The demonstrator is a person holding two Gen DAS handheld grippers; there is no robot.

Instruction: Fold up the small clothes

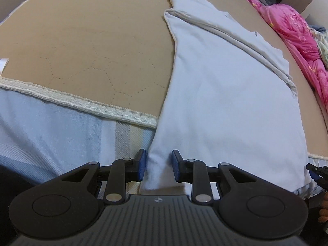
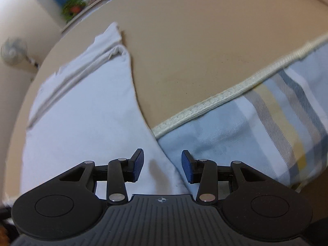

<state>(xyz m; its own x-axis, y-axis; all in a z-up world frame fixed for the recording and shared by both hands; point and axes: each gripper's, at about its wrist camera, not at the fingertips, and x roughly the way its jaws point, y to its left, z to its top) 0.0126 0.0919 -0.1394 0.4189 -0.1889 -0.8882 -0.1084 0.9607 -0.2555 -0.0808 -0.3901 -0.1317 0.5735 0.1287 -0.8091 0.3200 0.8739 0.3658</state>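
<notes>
Claws sit nearest in both views, each spread wide with blue pads apart. Between the left claw [image 1: 158, 166] pads lies the near corner of a pale garment [image 1: 221, 102], which droops over the bed's edge; the pads stand on either side of that corner with gaps showing, so nothing is gripped. The right claw [image 2: 163, 166] is likewise released, its pads straddling the garment [image 2: 86, 112] edge where the cloth meets a plaid sheet [image 2: 256, 127]; a dark shadow falls on the cloth just ahead of the claw body. In the left view, the tip of the right claw [image 1: 317, 173] shows at the far right edge, beside the garment's other near corner.

Past the claws, the garment lies spread on a tan mat [image 1: 92, 41] that covers the bed, its near hem hanging past the mat's cream braided trim [image 1: 82, 102]. Below the trim the pale blue sheet [image 1: 51, 127] shows. Farther up, the garment narrows, and a folded layer with a seamed edge lies diagonally across its far part. The mat carries faint stitched lines to the left of the cloth.

Beyond the garment, at the bed's far right in the left view, a pink quilt [image 1: 293, 32] is bunched along the edge. In the right view, a blurred fan [image 2: 13, 51] and a green plant [image 2: 73, 7] stand far off.
</notes>
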